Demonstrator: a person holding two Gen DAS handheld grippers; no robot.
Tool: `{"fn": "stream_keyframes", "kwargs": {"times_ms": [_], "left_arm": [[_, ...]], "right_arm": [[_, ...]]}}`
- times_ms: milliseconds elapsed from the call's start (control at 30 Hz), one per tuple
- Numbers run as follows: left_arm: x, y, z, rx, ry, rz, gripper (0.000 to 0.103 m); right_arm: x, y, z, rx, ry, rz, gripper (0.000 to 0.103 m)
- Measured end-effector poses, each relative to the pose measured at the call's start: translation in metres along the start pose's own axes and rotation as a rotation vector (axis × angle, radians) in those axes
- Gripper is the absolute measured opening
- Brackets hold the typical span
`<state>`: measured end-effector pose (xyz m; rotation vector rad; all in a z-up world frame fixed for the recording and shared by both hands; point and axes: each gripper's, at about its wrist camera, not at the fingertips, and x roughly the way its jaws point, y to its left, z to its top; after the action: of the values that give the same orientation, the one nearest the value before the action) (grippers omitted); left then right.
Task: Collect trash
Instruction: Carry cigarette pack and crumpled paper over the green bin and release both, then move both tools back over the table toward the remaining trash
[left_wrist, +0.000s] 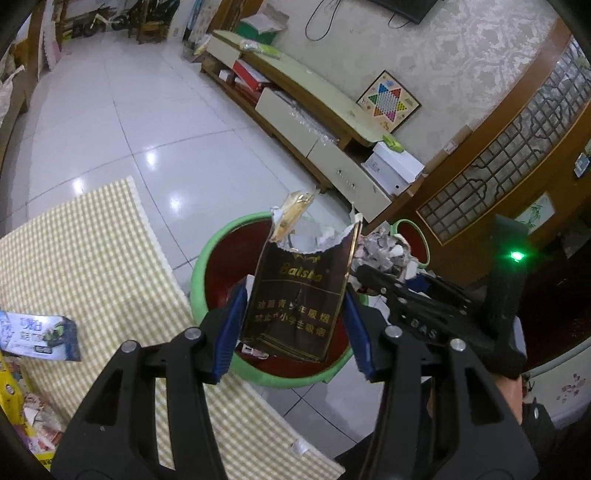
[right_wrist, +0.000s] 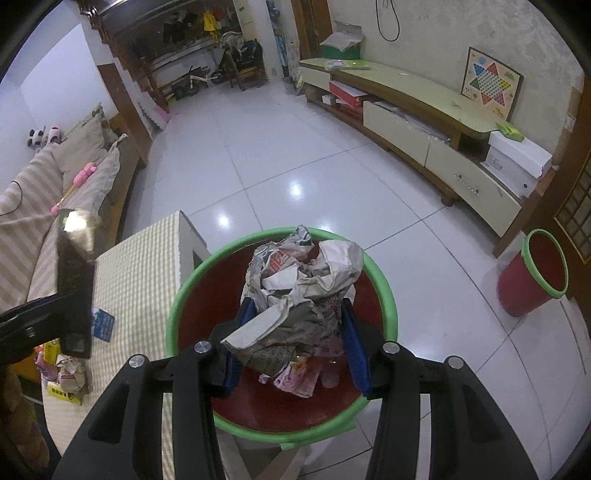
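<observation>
My left gripper (left_wrist: 293, 295) is shut on a torn dark cigarette pack (left_wrist: 299, 295) and holds it upright over the red bin with the green rim (left_wrist: 207, 251). The pack also shows at the left of the right wrist view (right_wrist: 75, 280). My right gripper (right_wrist: 295, 314) is shut on a crumpled newspaper wad (right_wrist: 303, 288) above the same bin (right_wrist: 384, 291). The wad also shows in the left wrist view (left_wrist: 384, 254), beside the pack. Some wrappers (right_wrist: 299, 380) lie in the bin's bottom.
A table with a checked yellow cloth (left_wrist: 92, 258) stands left of the bin, with a blue-white box (left_wrist: 40, 336) and more trash (right_wrist: 66, 373) on it. A second red bin (right_wrist: 532, 273) stands by the door. A low TV cabinet (right_wrist: 406, 110) runs along the wall.
</observation>
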<state>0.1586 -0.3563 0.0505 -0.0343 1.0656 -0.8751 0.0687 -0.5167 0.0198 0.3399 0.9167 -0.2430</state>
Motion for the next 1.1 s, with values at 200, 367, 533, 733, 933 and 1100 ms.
{"fn": "stream_keyframes", "kwargs": {"times_ms": [200, 367, 533, 733, 933, 1100], "left_arm": [[0.024, 0.005, 0.010, -0.043, 0.046, -0.019, 0.050], [0.037, 0.004, 0.015, -0.059, 0.064, -0.024, 0.051], [0.033, 0.010, 0.020, -0.101, 0.032, -0.019, 0.085], [0.016, 0.019, 0.018, -0.108, -0.006, 0.025, 0.097], [-0.004, 0.022, 0.016, -0.098, -0.031, 0.084, 0.097], [-0.028, 0.027, 0.007, -0.094, -0.059, 0.116, 0.098]], "right_arm": [[0.010, -0.005, -0.002, 0.016, 0.040, -0.002, 0.045], [0.012, -0.004, -0.001, 0.013, 0.033, -0.011, 0.050], [0.013, 0.001, -0.003, -0.003, 0.024, -0.022, 0.072], [0.010, 0.004, -0.002, -0.018, 0.006, -0.029, 0.087], [0.009, 0.009, -0.002, -0.030, -0.004, -0.032, 0.093], [0.007, 0.017, -0.003, -0.039, -0.009, -0.019, 0.094]]}}
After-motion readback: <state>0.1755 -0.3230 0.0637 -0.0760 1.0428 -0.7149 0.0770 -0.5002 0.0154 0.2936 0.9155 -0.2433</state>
